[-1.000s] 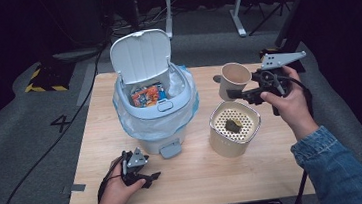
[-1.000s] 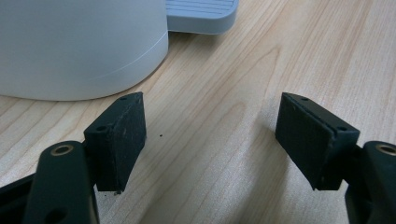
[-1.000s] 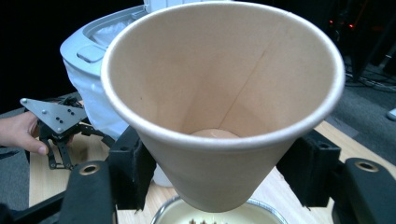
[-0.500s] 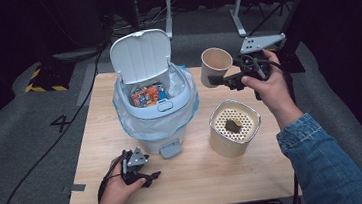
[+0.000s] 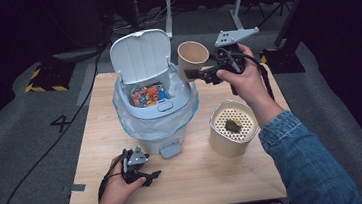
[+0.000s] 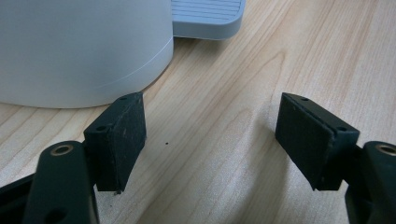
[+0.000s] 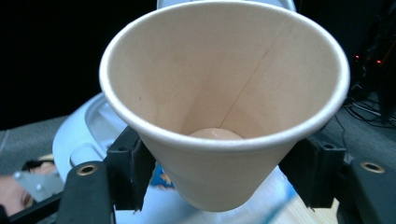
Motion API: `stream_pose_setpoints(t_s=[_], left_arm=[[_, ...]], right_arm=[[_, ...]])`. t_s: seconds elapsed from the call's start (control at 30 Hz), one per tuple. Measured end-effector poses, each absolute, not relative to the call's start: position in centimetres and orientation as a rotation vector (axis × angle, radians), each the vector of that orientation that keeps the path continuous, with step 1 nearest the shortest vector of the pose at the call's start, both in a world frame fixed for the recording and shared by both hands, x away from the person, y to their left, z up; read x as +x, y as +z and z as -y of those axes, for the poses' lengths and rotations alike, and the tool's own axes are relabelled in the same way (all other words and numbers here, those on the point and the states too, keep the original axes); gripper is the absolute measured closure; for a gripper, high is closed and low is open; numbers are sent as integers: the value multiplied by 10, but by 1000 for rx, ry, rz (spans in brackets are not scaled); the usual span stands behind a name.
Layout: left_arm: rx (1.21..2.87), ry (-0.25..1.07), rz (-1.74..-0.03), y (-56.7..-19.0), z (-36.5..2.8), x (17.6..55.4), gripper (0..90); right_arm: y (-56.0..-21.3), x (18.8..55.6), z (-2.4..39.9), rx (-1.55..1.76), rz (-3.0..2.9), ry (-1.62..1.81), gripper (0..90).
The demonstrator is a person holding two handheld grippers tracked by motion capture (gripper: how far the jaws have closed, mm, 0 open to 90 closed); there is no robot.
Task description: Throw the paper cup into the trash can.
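Note:
A tan paper cup (image 5: 193, 55) (image 7: 224, 107) hangs in the air at the right rim of the pale blue pedal bin (image 5: 157, 109), tipped on its side with its mouth toward the camera. My right gripper (image 5: 194, 74) (image 7: 224, 172) is shut on the cup's lower part, one pad on each side; its jaws have just been opening a little with the cup still between them. The bin's lid (image 5: 140, 53) stands up, and coloured wrappers (image 5: 148, 94) lie inside. My left gripper (image 5: 151, 176) (image 6: 210, 135) rests open and empty on the table in front of the bin (image 6: 79, 46).
A beige canister (image 5: 231, 127) with a perforated top and a dark lump on it stands right of the bin. The bin's pedal (image 5: 171, 148) (image 6: 205, 18) juts toward my left gripper. The wooden table (image 5: 216, 179) has bare room at the front right.
My right hand has carried the cup left and slightly up, from the table's right side to the bin's rim. The left hand has stayed still.

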State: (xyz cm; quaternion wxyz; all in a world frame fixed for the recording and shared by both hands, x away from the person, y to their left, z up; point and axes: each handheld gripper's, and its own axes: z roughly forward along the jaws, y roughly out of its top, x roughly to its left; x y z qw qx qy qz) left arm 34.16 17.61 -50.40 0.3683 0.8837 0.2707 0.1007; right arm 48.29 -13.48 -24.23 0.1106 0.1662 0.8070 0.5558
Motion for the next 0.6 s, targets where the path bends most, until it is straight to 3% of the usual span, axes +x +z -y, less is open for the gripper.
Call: stream_pose_setpoints(t_s=[0.6], left_arm=[[2271, 258, -690, -504, -176, 342, 251]], right_arm=[[-261, 493, 79, 518, -2359, 1599, 316]])
